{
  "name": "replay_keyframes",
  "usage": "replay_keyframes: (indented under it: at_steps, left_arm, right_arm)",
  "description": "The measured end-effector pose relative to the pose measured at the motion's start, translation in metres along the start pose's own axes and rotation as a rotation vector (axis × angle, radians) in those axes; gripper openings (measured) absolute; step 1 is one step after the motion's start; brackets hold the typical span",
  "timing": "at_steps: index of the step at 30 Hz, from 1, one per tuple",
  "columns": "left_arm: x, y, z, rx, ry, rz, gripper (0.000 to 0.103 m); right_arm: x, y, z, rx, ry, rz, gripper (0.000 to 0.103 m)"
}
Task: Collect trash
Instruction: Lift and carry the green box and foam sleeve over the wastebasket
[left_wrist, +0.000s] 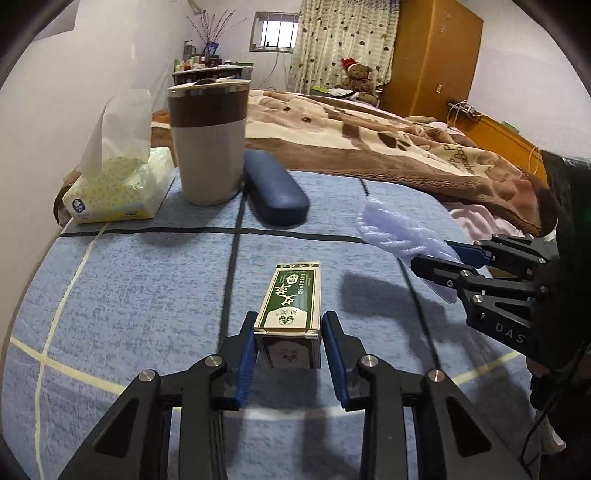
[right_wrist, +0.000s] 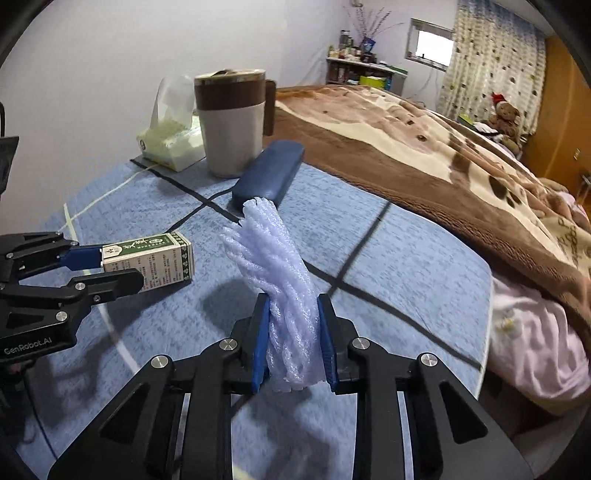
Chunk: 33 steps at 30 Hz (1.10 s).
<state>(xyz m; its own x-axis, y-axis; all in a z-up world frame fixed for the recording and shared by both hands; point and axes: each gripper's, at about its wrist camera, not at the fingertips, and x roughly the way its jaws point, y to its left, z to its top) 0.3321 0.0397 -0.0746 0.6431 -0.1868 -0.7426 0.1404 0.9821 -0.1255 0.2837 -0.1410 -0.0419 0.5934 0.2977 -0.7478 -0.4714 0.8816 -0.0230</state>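
Note:
A small green and white carton (left_wrist: 291, 302) sits between the blue pads of my left gripper (left_wrist: 290, 343), which is shut on it just above the blue cloth. The carton also shows in the right wrist view (right_wrist: 155, 258), with the left gripper (right_wrist: 103, 267) on its near end. My right gripper (right_wrist: 291, 332) is shut on a pale lilac foam net sleeve (right_wrist: 273, 258) and holds it upright above the cloth. In the left wrist view the sleeve (left_wrist: 399, 232) sticks out of the right gripper (left_wrist: 436, 258) at the right.
At the back of the blue cloth-covered table (left_wrist: 129, 295) stand a beige and brown lidded mug (left_wrist: 208, 144), a dark blue glasses case (left_wrist: 275, 192) and a yellow tissue pack (left_wrist: 118, 188). A bed with a brown blanket (right_wrist: 424, 147) borders the table on the right.

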Motion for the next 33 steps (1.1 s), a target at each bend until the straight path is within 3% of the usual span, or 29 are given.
replay_keyframes:
  at_steps: [8, 10, 11, 13, 16, 18, 24, 33]
  left_arm:
    - [-0.003, -0.021, -0.014, 0.035, 0.042, -0.049, 0.035]
    - [0.002, -0.023, -0.014, 0.028, 0.052, -0.02, 0.042]
    - [0.005, -0.023, -0.013, 0.026, 0.056, -0.018, 0.053]
    - [0.009, -0.024, -0.012, 0.018, 0.072, -0.037, 0.056]
    - [0.017, -0.027, -0.01, 0.028, 0.08, -0.015, 0.056]
    - [0.021, -0.026, -0.01, 0.015, 0.09, -0.018, 0.037]
    - [0.01, -0.037, -0.012, 0.041, 0.067, -0.021, 0.035]
    - [-0.042, -0.071, -0.021, 0.09, -0.019, -0.055, 0.035]
  right_arm:
    - [-0.022, -0.005, -0.016, 0.022, -0.012, -0.02, 0.026]
    - [-0.026, -0.007, -0.018, 0.02, -0.014, -0.026, 0.026]
    - [-0.027, -0.008, -0.019, 0.023, -0.016, -0.026, 0.026]
    - [-0.029, -0.012, -0.02, 0.03, -0.017, -0.028, 0.026]
    - [-0.03, -0.016, -0.021, 0.046, -0.021, -0.031, 0.026]
    - [-0.03, -0.019, -0.022, 0.053, -0.024, -0.032, 0.026]
    - [-0.037, -0.024, -0.029, 0.077, -0.035, -0.037, 0.026]
    - [-0.083, -0.028, -0.048, 0.125, -0.088, -0.075, 0.026]
